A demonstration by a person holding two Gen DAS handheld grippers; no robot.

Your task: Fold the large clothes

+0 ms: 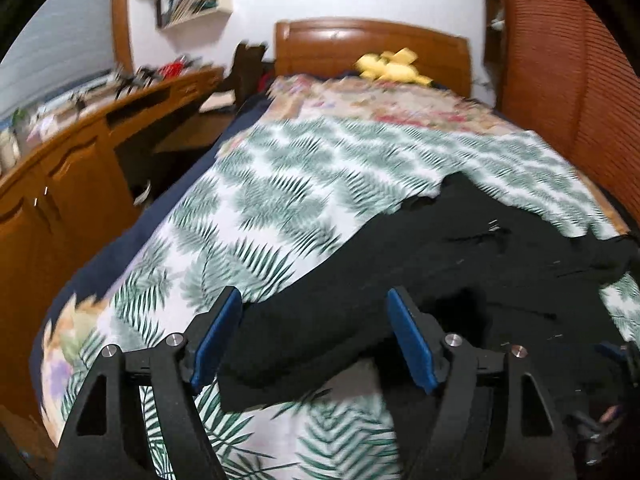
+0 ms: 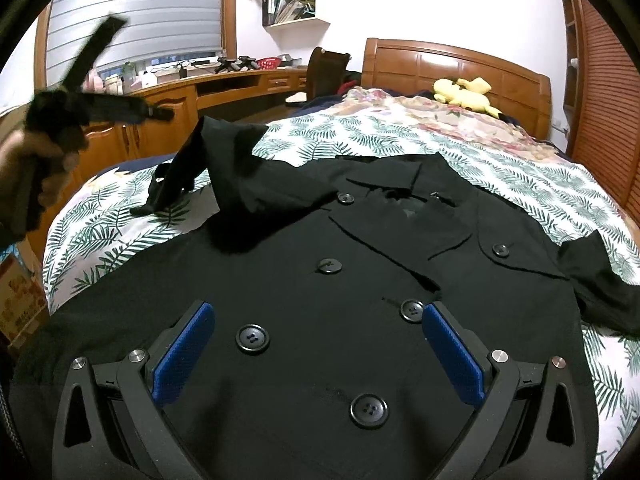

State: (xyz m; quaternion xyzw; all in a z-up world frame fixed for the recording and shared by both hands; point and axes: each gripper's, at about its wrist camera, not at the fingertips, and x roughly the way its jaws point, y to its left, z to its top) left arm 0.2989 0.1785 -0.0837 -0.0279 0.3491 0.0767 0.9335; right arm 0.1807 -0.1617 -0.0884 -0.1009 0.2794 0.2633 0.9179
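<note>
On the bed (image 2: pixel 520 168) a black coat (image 2: pixel 320 280) lies front-up, its length running from the right gripper (image 2: pixel 318 354) toward the headboard, left sleeve under the left gripper (image 1: pixel 314 338) (nearer it), both jaws spread and holding nothing; no legible writing.

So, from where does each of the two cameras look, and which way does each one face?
Left wrist: sits on the left gripper, above the coat's sleeve, facing up the bed to the headboard; its open jaws show.
Right wrist: sits on the right gripper, over the black coat, facing the same headboard; its open jaws show, and the person's left hand gripping the other tool.
Shared: coat, leaf-print sheet, yellow plush toy.
</note>
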